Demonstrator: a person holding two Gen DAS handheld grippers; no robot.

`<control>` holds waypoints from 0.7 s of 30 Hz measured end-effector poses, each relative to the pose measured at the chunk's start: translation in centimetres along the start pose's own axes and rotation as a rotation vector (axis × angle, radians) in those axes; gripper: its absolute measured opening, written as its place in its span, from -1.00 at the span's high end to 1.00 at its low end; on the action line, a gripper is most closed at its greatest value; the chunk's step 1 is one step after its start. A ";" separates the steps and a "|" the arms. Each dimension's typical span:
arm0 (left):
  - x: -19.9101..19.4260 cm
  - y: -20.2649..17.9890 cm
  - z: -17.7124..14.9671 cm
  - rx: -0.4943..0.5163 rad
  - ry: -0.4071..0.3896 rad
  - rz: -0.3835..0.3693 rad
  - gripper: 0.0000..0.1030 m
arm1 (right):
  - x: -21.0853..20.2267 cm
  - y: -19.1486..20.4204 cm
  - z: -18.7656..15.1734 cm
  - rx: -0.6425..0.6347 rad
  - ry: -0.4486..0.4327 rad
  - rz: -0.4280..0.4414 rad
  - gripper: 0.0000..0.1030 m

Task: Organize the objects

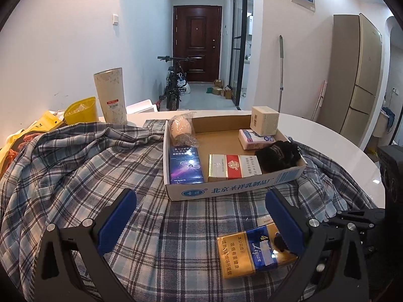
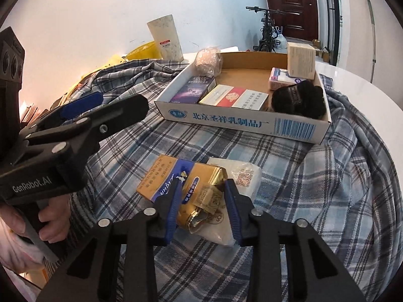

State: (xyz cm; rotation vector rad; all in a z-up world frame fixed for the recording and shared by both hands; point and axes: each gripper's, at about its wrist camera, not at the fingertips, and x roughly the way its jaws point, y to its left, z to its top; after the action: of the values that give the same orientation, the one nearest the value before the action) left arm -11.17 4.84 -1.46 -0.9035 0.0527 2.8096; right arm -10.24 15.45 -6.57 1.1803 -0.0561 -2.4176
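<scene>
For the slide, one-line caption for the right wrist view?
Right gripper shut on a gold-and-blue cigarette pack on plaid cloth, cardboard tray of sorted items behind.

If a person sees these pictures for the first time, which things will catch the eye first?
Probably the gold and blue cigarette pack, lying on the plaid cloth with the right gripper closed around it. Behind it sits a shallow cardboard tray holding boxes and a black woolly item. The left gripper stands open.

Blue-and-grey plaid cloth (image 1: 100, 176); white cardboard tray (image 2: 241, 123) with blue print; gold-and-blue cigarette pack (image 2: 181, 178); red-and-white pack (image 2: 234, 98); purple box (image 2: 192, 89); black fuzzy item (image 2: 299, 100).
</scene>
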 end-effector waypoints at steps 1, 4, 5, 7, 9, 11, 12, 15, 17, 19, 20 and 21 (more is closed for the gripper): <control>-0.1 0.0 0.0 0.003 -0.005 0.004 -1.00 | -0.1 -0.1 0.1 0.001 -0.007 -0.003 0.57; -0.1 0.0 0.0 0.004 -0.005 0.005 -1.00 | -0.8 -0.1 0.3 -0.005 -0.051 -0.034 0.67; -0.1 0.0 0.0 0.005 -0.003 0.005 -1.00 | -1.1 -0.1 0.4 -0.009 -0.067 -0.054 0.68; -0.1 0.0 0.0 0.004 0.000 0.007 -1.00 | -1.3 -0.2 0.5 -0.010 -0.082 -0.073 0.70; 0.0 0.1 0.1 0.002 0.003 0.007 -1.00 | -1.9 -0.6 0.8 -0.002 -0.112 -0.117 0.70; 0.1 0.1 0.1 0.002 0.006 0.010 -1.00 | -2.5 -1.1 1.0 0.010 -0.131 -0.157 0.70; 0.2 0.0 0.1 0.002 0.007 0.011 -1.00 | -2.7 -1.8 1.2 0.026 -0.129 -0.189 0.70; 0.3 -0.1 0.0 0.007 0.011 0.015 -1.00 | -2.5 -2.6 1.4 0.056 -0.103 -0.212 0.70; 0.5 -0.2 -0.1 0.018 0.017 0.017 -1.00 | -1.9 -3.7 1.3 0.091 -0.064 -0.238 0.65; 0.9 -0.4 -0.2 0.034 0.033 0.024 -1.00 | -1.8 -4.1 1.3 0.108 -0.057 -0.248 0.56; 1.2 -0.5 -0.3 0.040 0.044 0.024 -1.00 | -1.8 -4.1 1.3 0.108 -0.057 -0.248 0.52; 1.5 -0.6 -0.4 0.043 0.060 0.018 -1.00 | -2.1 -4.3 1.3 0.120 -0.071 -0.255 0.40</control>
State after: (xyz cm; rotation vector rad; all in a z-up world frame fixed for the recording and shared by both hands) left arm -12.01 5.64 -2.66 -0.9816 0.1294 2.7859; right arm -11.76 20.00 -5.17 1.2170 -0.0780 -2.7124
